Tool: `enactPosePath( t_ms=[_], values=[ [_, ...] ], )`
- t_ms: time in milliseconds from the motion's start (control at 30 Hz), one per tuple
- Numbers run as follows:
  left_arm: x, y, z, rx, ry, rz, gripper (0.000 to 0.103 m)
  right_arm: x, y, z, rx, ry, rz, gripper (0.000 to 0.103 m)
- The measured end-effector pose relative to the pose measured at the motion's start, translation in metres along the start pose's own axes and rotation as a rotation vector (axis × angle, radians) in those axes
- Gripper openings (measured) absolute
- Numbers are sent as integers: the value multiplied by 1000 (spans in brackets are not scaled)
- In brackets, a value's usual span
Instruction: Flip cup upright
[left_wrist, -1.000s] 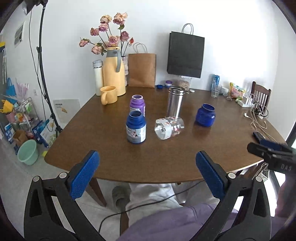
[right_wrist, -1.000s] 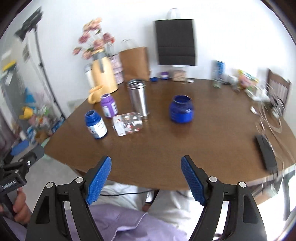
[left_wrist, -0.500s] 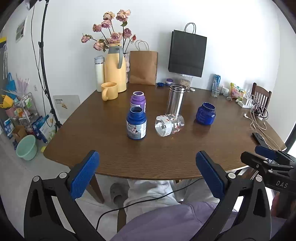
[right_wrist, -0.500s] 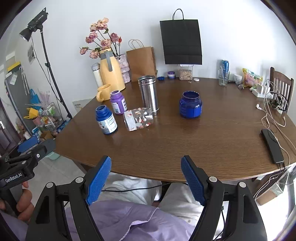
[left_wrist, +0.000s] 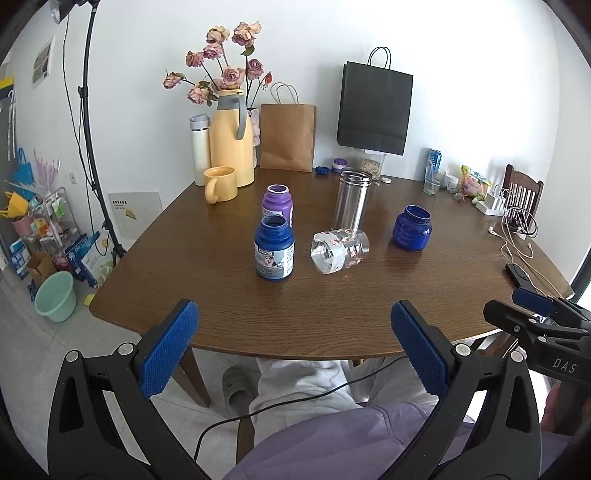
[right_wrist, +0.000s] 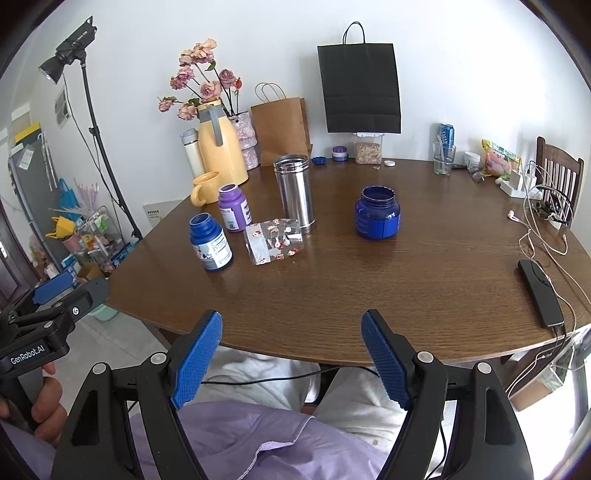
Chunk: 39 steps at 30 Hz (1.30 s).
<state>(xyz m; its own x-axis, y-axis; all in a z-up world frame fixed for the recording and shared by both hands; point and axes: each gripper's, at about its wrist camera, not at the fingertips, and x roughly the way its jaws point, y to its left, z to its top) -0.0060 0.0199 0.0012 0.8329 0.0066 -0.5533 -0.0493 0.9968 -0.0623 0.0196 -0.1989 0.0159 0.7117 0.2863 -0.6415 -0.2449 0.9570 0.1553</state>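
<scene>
A clear glass cup (left_wrist: 340, 250) with small red prints lies on its side near the middle of the brown table (left_wrist: 221, 295), mouth toward me; the right wrist view has the cup (right_wrist: 274, 245) too. My left gripper (left_wrist: 293, 338) is open, off the table's near edge, well short of the cup. My right gripper (right_wrist: 291, 349) is open as well, also held back over a person's lap. Nothing sits between either pair of blue pads.
Around the cup stand a blue bottle (left_wrist: 274, 248), a purple bottle (left_wrist: 277, 205), a steel tumbler (left_wrist: 351, 199) and a blue jar (left_wrist: 412, 227). A yellow mug (left_wrist: 219, 184), yellow jug with flowers and paper bags sit at the back. A phone (right_wrist: 541, 291) and cables lie right.
Both grippers have drawn slightly up and back from the table, steadying their views. The cup and other objects have not moved; both grippers stay open.
</scene>
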Motion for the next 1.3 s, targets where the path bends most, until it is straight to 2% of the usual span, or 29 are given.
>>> enactPosePath(
  t_ms=[1300],
  values=[
    [0, 0, 0, 2, 0, 1, 103, -2, 0, 4, 0, -25, -5, 81]
  ],
)
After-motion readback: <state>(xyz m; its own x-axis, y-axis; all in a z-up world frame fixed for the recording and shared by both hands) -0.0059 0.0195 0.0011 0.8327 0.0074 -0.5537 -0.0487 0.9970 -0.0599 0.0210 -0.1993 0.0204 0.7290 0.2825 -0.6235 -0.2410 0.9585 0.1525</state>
